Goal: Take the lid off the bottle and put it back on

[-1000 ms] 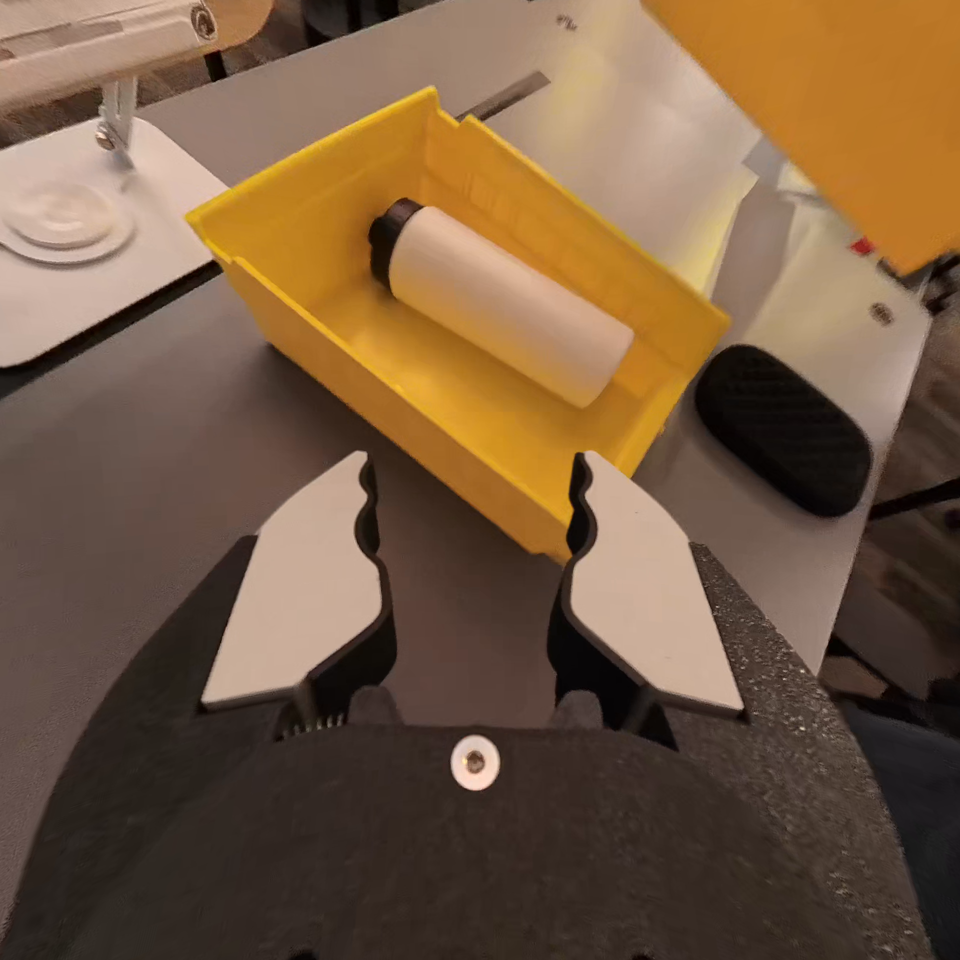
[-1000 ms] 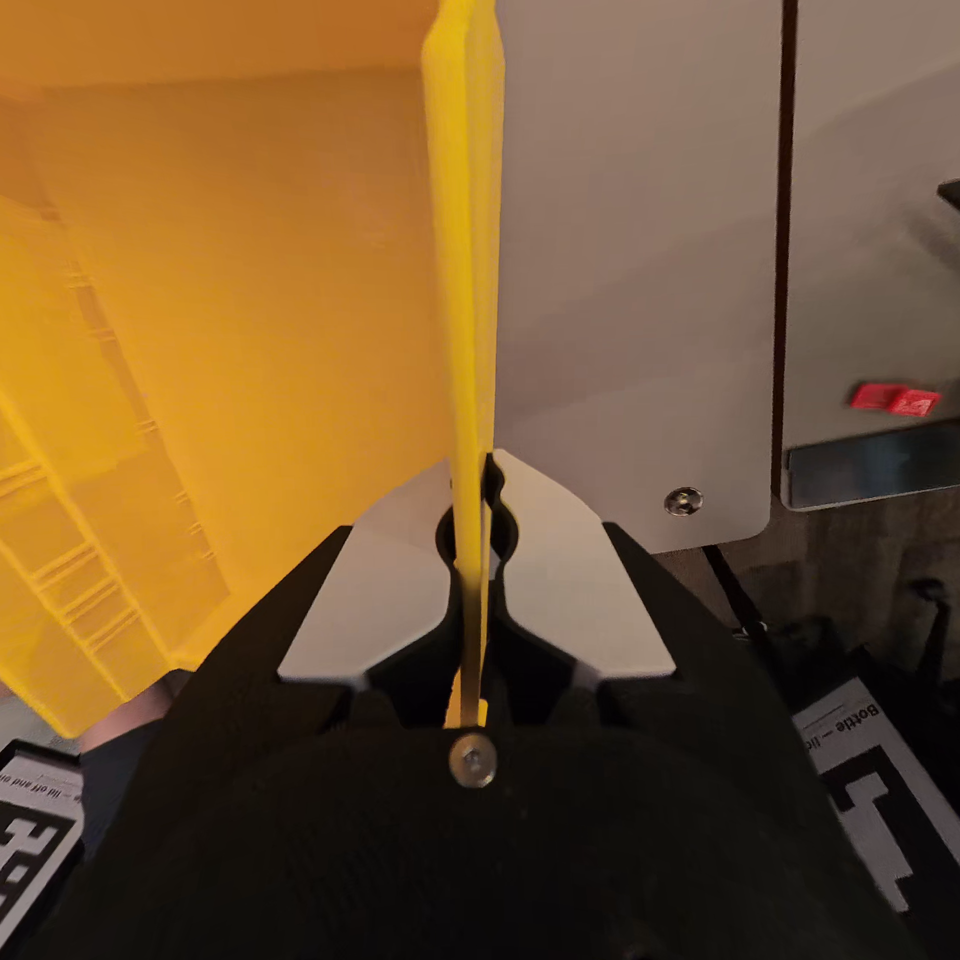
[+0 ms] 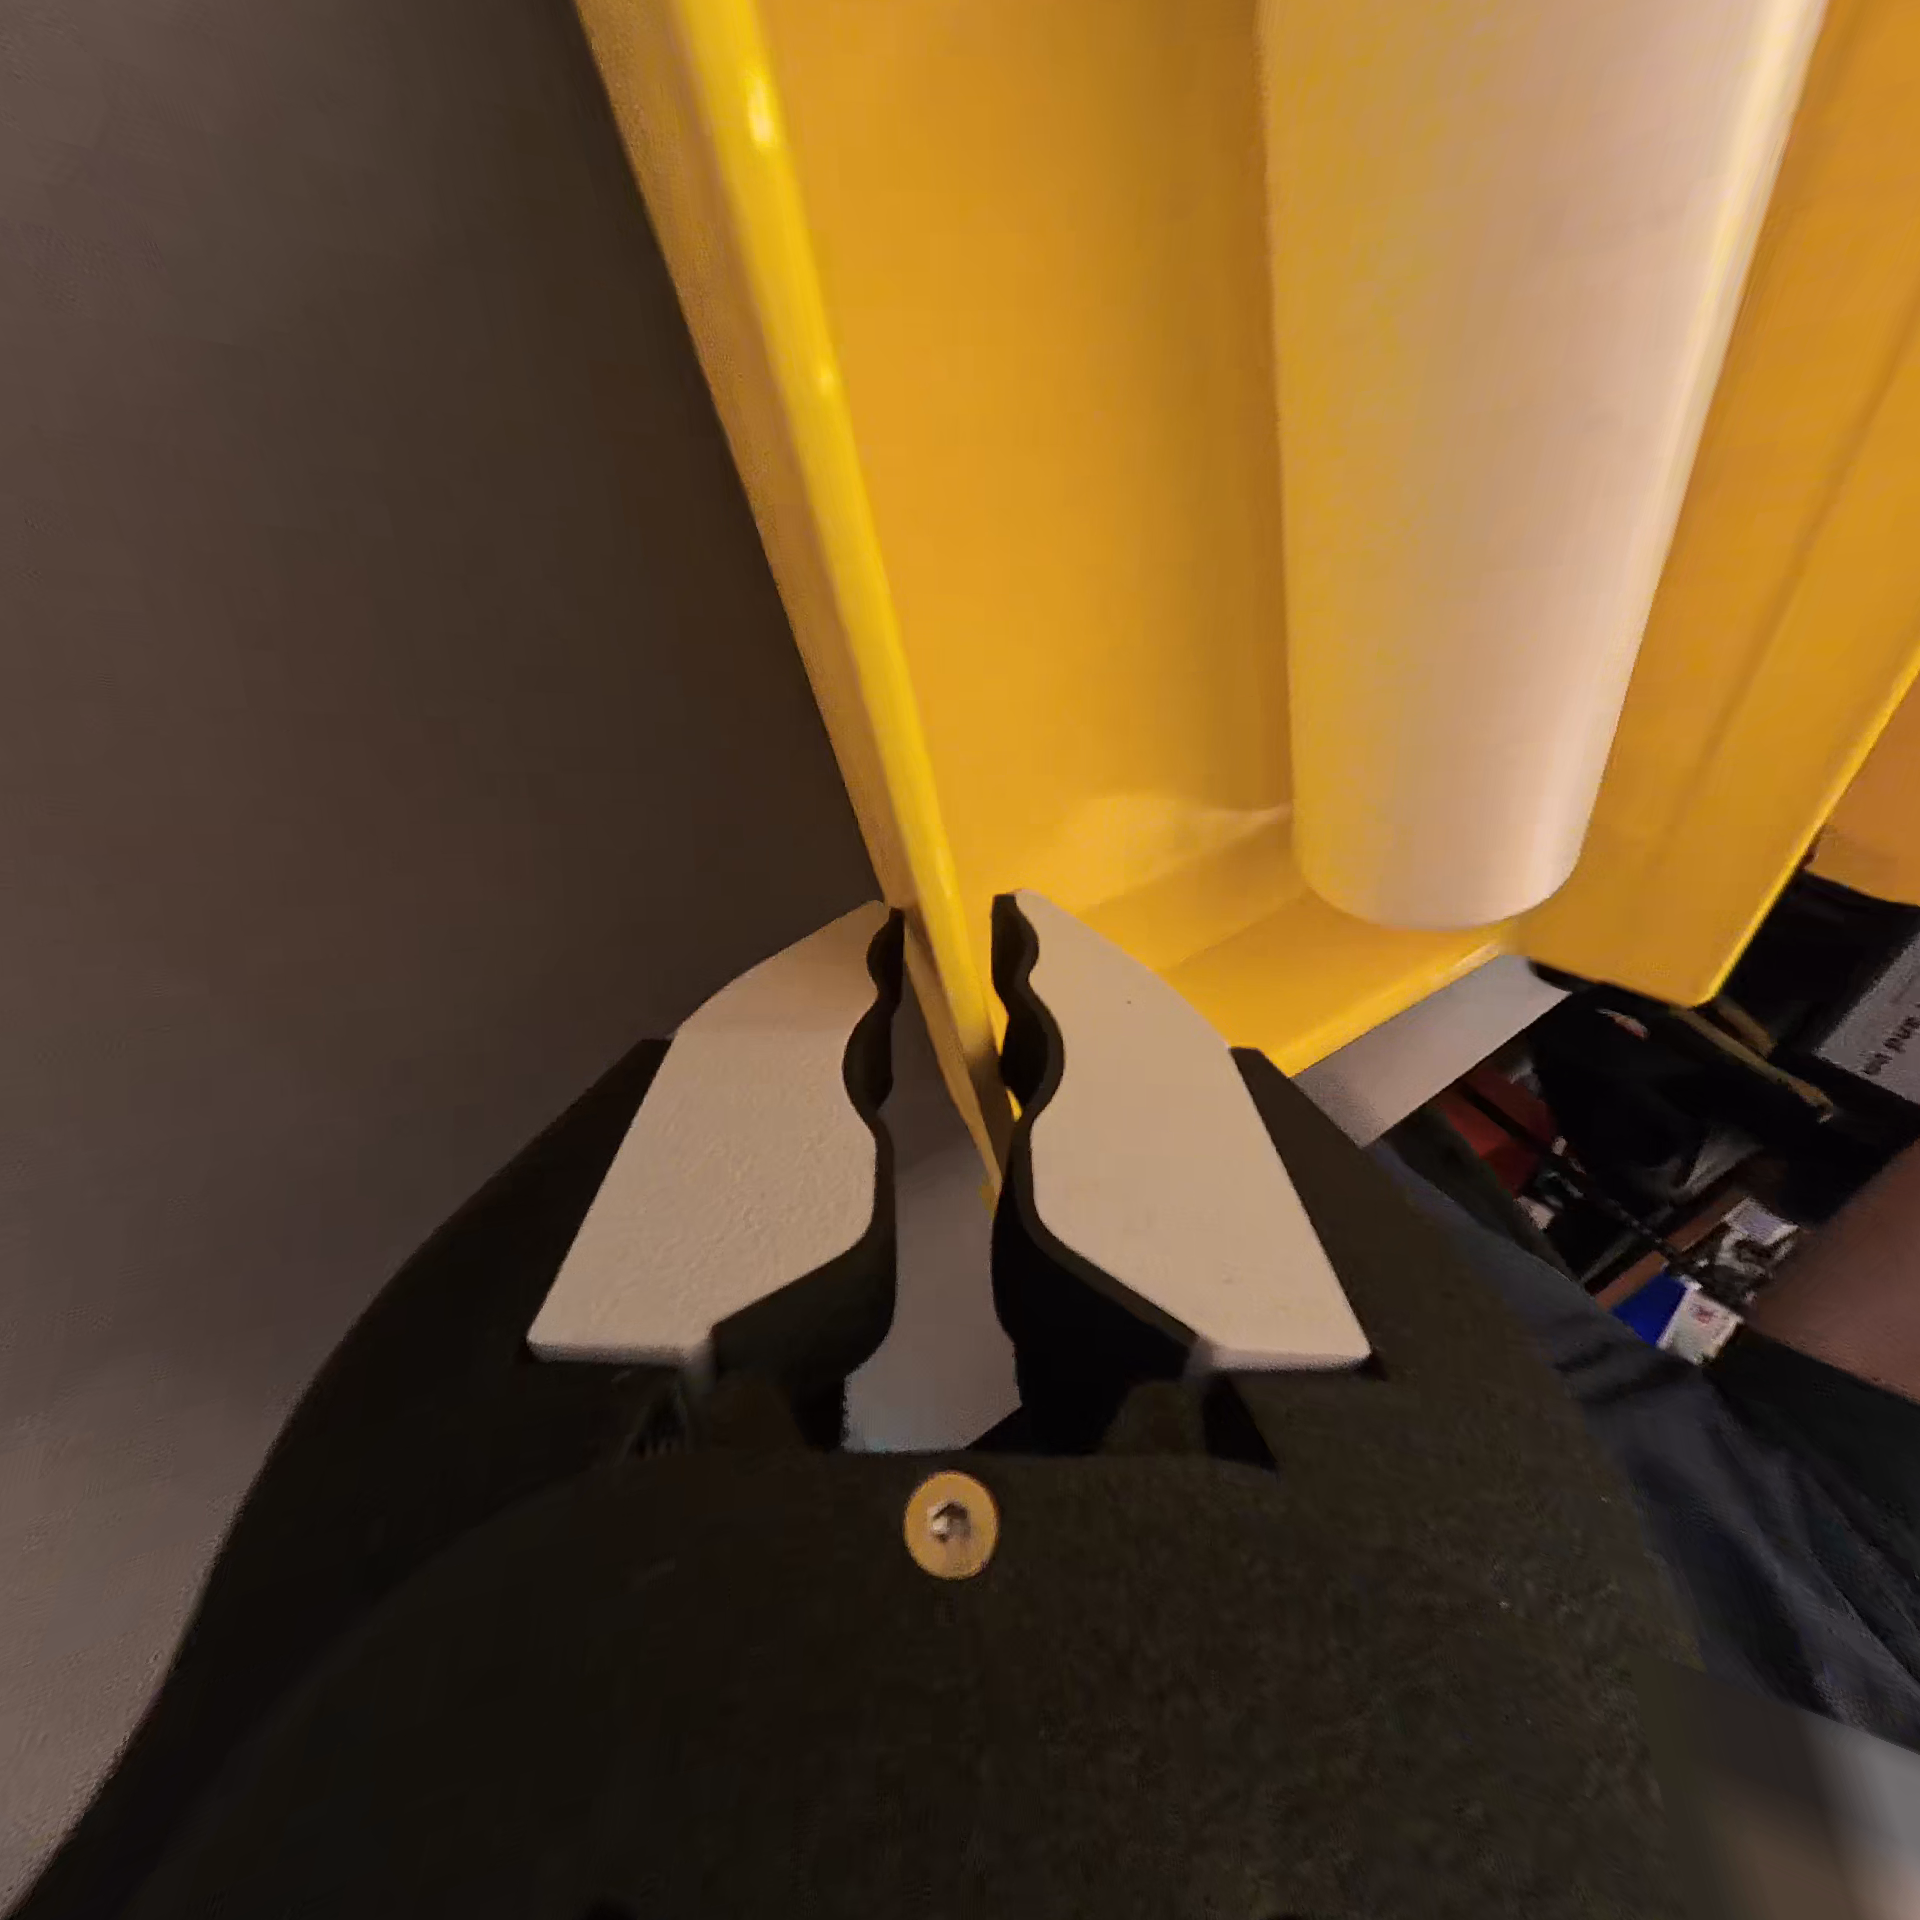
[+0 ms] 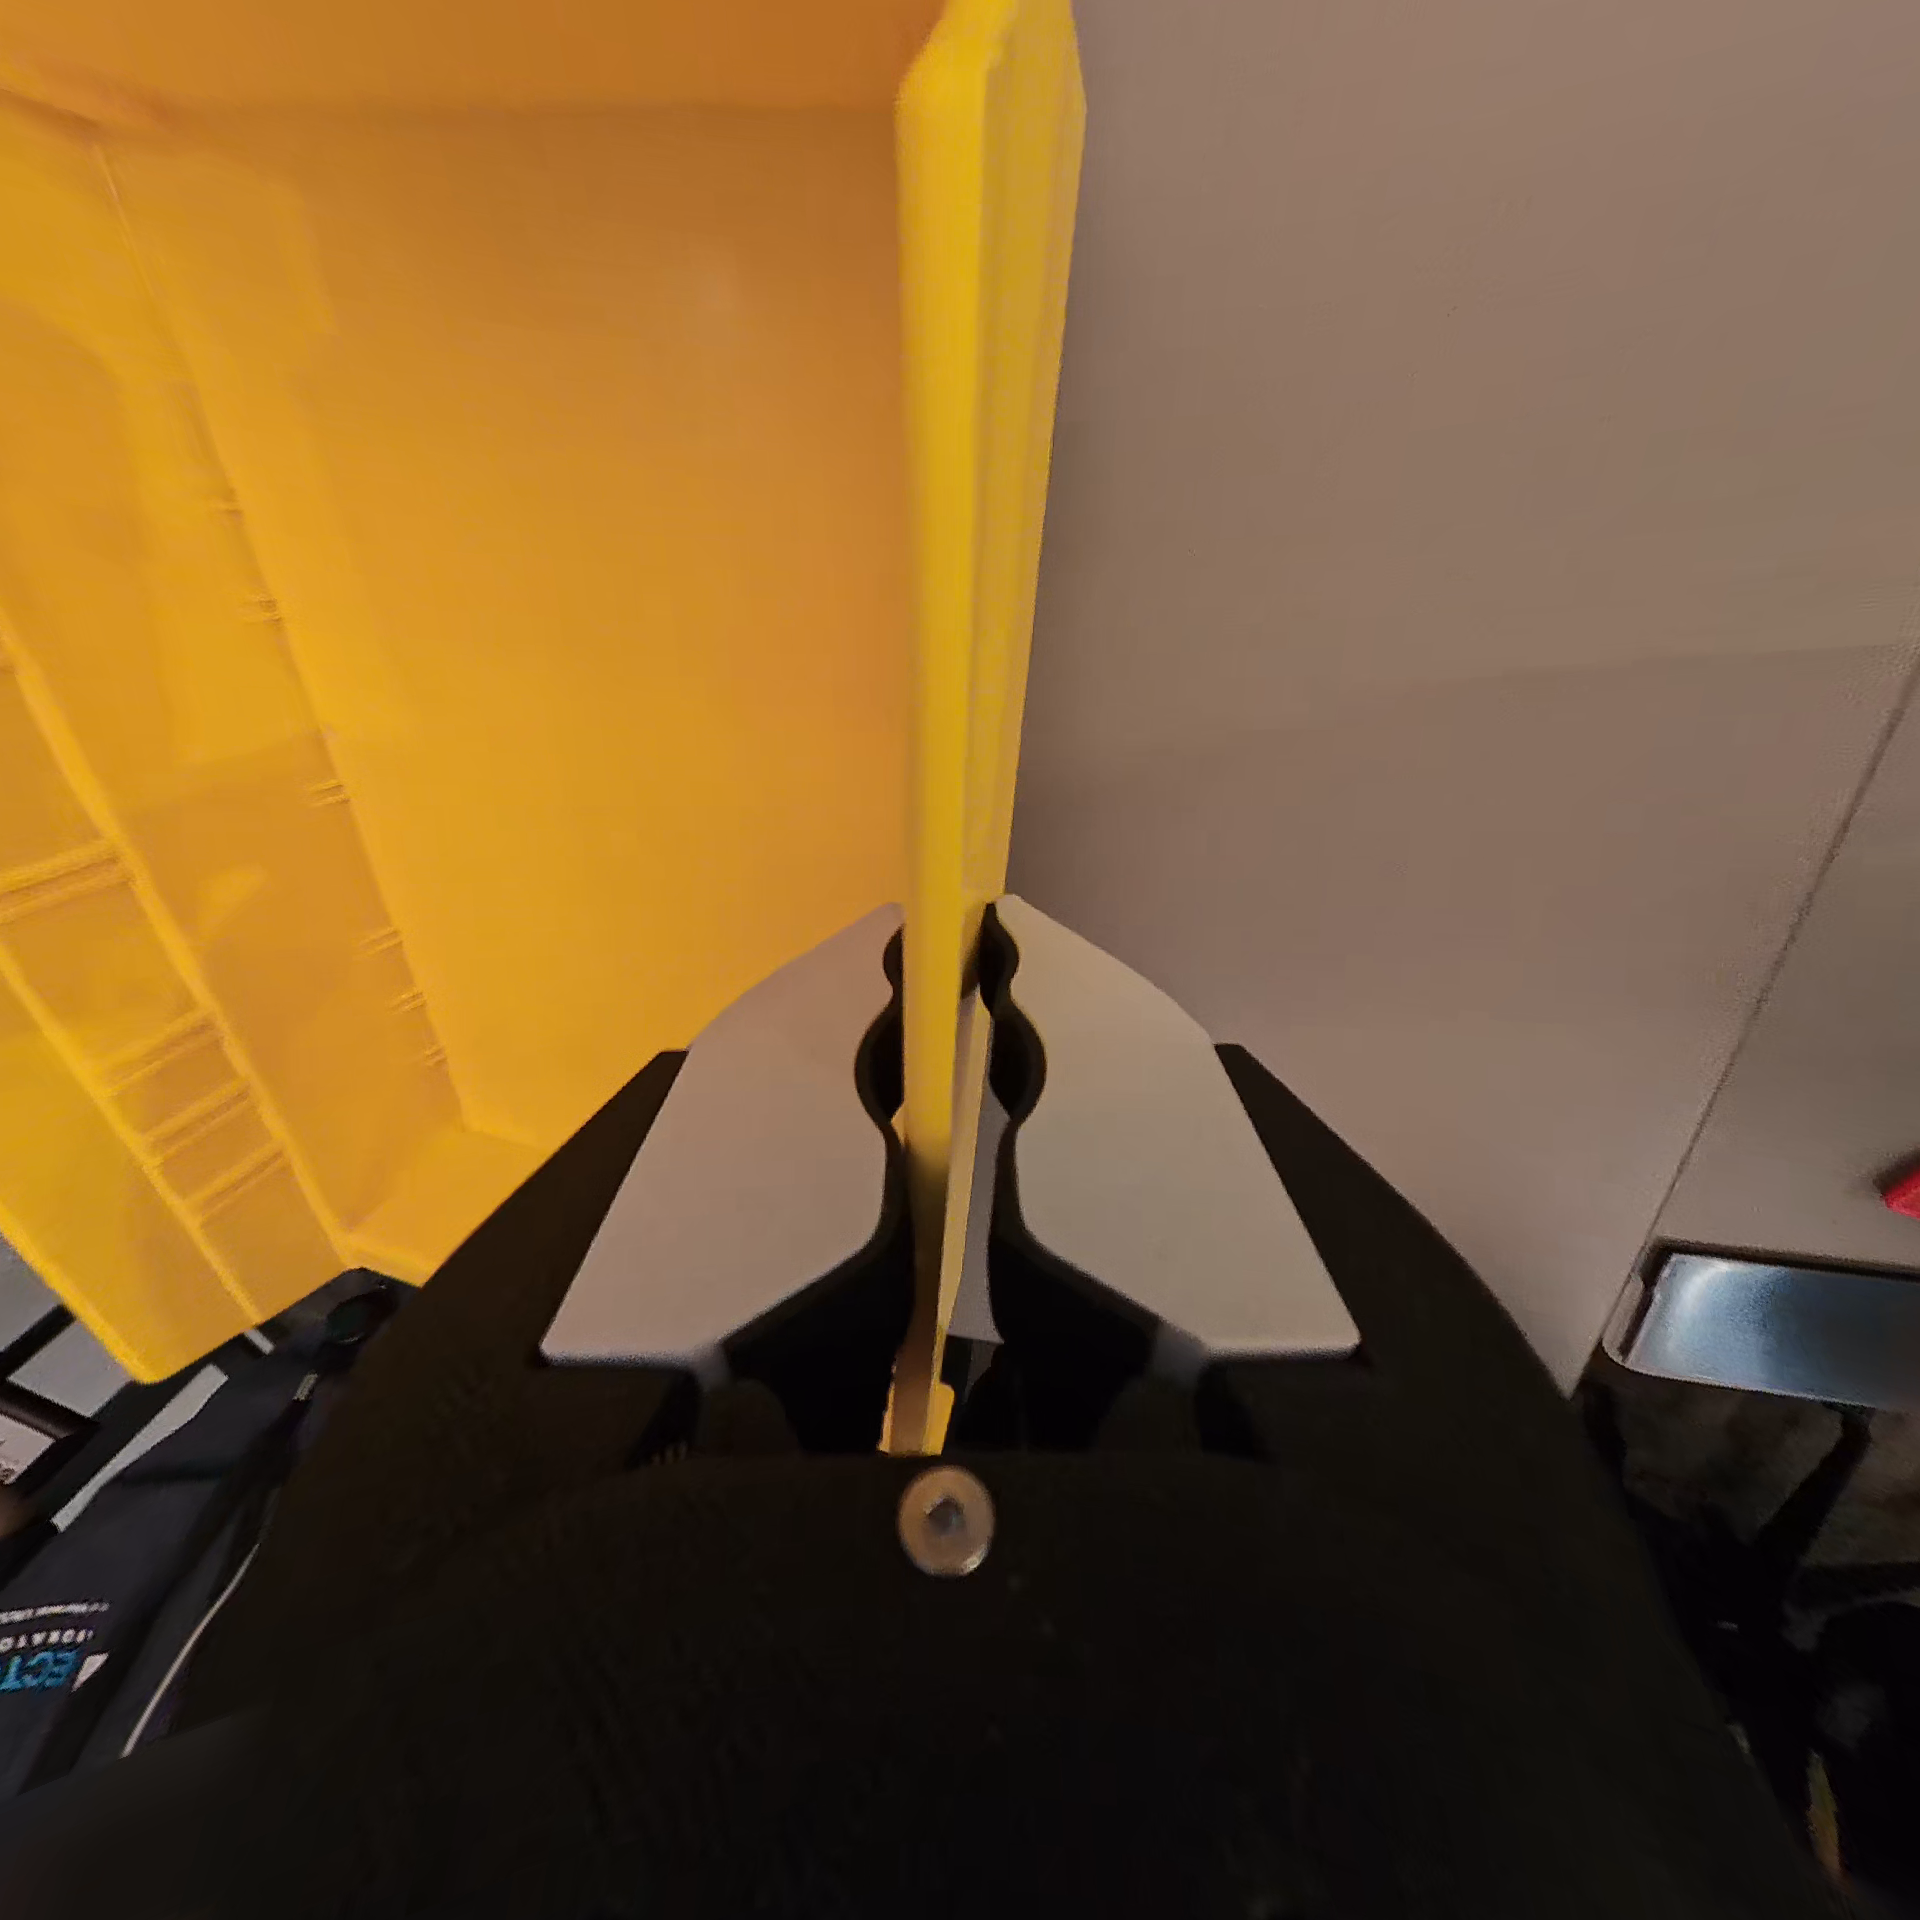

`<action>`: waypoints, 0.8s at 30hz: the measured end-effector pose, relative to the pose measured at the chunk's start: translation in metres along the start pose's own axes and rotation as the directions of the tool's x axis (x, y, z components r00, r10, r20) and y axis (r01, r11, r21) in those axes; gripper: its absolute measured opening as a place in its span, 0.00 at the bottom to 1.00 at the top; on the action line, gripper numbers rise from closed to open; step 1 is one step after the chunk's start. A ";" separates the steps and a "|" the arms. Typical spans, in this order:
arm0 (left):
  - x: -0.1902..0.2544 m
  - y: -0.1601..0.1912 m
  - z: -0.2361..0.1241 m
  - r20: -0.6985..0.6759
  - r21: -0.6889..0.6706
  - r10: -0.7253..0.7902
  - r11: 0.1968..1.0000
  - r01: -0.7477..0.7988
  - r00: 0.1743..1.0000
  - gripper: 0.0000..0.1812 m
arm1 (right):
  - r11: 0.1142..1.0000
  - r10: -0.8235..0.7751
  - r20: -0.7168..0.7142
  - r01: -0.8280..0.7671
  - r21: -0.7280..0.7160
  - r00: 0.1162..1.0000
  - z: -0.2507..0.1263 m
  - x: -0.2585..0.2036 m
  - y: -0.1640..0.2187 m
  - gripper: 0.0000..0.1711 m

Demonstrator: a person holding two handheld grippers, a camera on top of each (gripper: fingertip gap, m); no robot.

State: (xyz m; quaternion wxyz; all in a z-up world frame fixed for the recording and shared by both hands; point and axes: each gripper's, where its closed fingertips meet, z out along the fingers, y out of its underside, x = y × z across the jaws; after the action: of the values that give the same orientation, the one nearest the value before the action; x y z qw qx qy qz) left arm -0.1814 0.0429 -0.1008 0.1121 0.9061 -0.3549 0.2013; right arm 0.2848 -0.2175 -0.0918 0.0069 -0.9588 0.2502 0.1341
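A white bottle (image 3: 1455,520) lies on its side inside a yellow bin (image 3: 1039,468). Its lid end is out of view. My left gripper (image 3: 943,914) has its jaws nearly closed over the bin's near side wall (image 3: 831,520), with the thin rim between the fingertips. In the right wrist view, my right gripper (image 4: 943,914) is shut on the side wall (image 4: 977,416) of a second yellow bin (image 4: 520,520). What shows of this bin's inside holds nothing. The bottle does not show in this view.
The bin with the bottle sits on a dark grey table (image 3: 312,623), with its end at the table's edge. Past that edge is floor clutter (image 3: 1662,1195). A white table (image 4: 1455,520) lies beside the second bin, with a metal bracket (image 4: 1766,1320) at its corner.
My left gripper moved forward to the bin with the bottle and closed from wide open onto its side wall. My right gripper still holds the second bin's wall.
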 end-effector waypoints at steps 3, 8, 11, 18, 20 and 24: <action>-0.037 0.014 -0.018 -0.017 0.033 -0.065 0.997 0.065 0.998 0.09 | 0.999 -0.036 0.023 0.036 0.017 0.999 0.005 -0.014 -0.004 0.08; -0.115 0.044 -0.056 0.079 0.095 -0.140 0.987 0.133 0.987 0.07 | 0.997 -0.059 0.061 0.057 0.043 0.996 0.010 -0.041 -0.022 0.07; -0.158 0.061 -0.076 0.140 0.136 -0.186 0.977 0.167 0.973 0.05 | 0.997 -0.066 0.089 0.063 0.033 0.994 0.016 -0.059 -0.034 0.07; -0.224 0.095 -0.107 0.177 0.209 -0.290 0.945 0.252 0.941 0.03 | 0.998 -0.062 0.096 0.058 0.037 0.994 0.036 -0.089 -0.065 0.07; -0.238 0.102 -0.114 0.195 0.224 -0.309 0.938 0.264 0.931 0.03 | 0.997 -0.059 0.085 0.055 0.047 0.995 0.040 -0.093 -0.073 0.07; -0.257 0.113 -0.124 0.218 0.247 -0.327 0.930 0.272 0.919 0.03 | 0.997 -0.067 0.052 0.066 0.033 0.996 0.049 -0.093 -0.079 0.08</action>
State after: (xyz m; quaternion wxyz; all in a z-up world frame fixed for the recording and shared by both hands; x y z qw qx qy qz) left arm -0.4660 0.1579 -0.0978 -0.0019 0.9749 -0.1992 0.0996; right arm 0.2322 -0.0995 -0.1189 0.0329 -0.9626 0.2199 0.1551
